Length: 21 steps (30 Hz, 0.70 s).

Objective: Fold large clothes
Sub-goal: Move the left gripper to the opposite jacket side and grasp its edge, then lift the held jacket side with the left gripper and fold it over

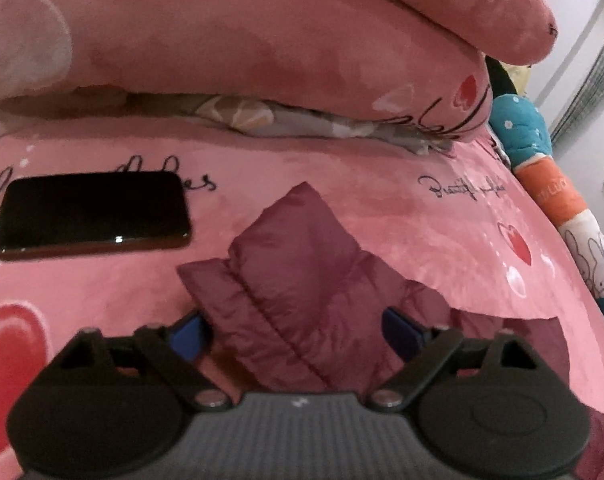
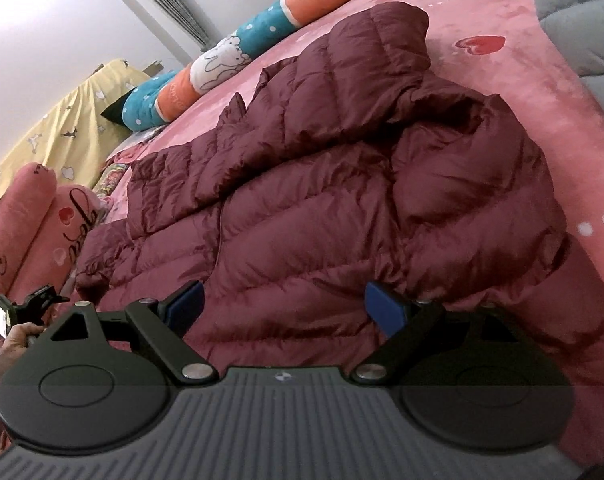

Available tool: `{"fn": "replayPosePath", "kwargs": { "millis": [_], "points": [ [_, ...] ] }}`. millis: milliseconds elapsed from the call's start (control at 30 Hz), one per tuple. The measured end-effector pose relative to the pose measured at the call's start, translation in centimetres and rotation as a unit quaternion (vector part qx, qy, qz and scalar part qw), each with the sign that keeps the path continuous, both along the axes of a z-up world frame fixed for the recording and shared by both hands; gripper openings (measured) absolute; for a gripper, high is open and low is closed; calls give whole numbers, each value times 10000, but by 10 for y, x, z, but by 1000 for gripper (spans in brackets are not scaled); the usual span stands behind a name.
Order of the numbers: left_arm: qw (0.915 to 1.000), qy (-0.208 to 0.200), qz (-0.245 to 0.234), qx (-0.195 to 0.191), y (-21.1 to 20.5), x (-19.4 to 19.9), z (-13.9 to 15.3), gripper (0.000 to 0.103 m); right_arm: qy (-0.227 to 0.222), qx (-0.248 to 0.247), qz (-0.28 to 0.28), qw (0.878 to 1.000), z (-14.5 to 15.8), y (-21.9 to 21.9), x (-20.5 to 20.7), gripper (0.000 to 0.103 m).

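Left gripper [image 1: 291,330]: jaws gaping wide, straddling a puffy fold, pads not pressing.
Right gripper [image 2: 284,308]: spread wide over the jacket's near edge, gripping nothing.
Maroon down jacket [image 2: 322,184]: lying rumpled across the pink bedspread [image 2: 534,92].
Phone [image 1: 91,216]: resting far left of the fold.

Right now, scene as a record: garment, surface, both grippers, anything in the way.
garment: maroon puffer jacket, spread unfolded and rumpled on the bed
surface: pink bedspread with hearts and script lettering
left gripper: open, a quilted corner of the jacket between the blue pads, not pinched
right gripper: open, low over the near edge of the jacket, nothing gripped
nearby: black phone lying screen-up beside that corner
edge of bed: long bolster with rabbit print
task state: no fold made yet
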<state>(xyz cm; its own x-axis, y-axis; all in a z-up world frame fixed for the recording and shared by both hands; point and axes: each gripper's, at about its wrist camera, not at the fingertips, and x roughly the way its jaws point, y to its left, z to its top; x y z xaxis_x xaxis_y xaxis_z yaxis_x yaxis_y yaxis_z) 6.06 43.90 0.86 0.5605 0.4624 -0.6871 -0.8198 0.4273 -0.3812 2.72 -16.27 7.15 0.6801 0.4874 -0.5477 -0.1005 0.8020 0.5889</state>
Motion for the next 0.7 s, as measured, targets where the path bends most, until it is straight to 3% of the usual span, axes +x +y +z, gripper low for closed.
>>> {"fn": "replayPosePath", "kwargs": {
  "millis": [67,267,433,567,700],
  "points": [
    [10000,-45,-61,30,-2,3,-2,62,-15,-18,29,10000,0,0,-1,103],
    [9990,-200,-360,147,-9,11,0,24,-36,-11,64,10000,0,-2,-3,103],
    [9962,-408,-592,497,-20,17,21,12,-35,25,70,10000,0,-4,-3,103],
    [9905,-650,-899,810,-37,23,53,12,-31,71,54,10000,0,-5,-4,103],
    [9792,-1062,-1333,1103,-66,34,97,12,-20,127,27,9999,0,-5,-4,103]
  ]
}}
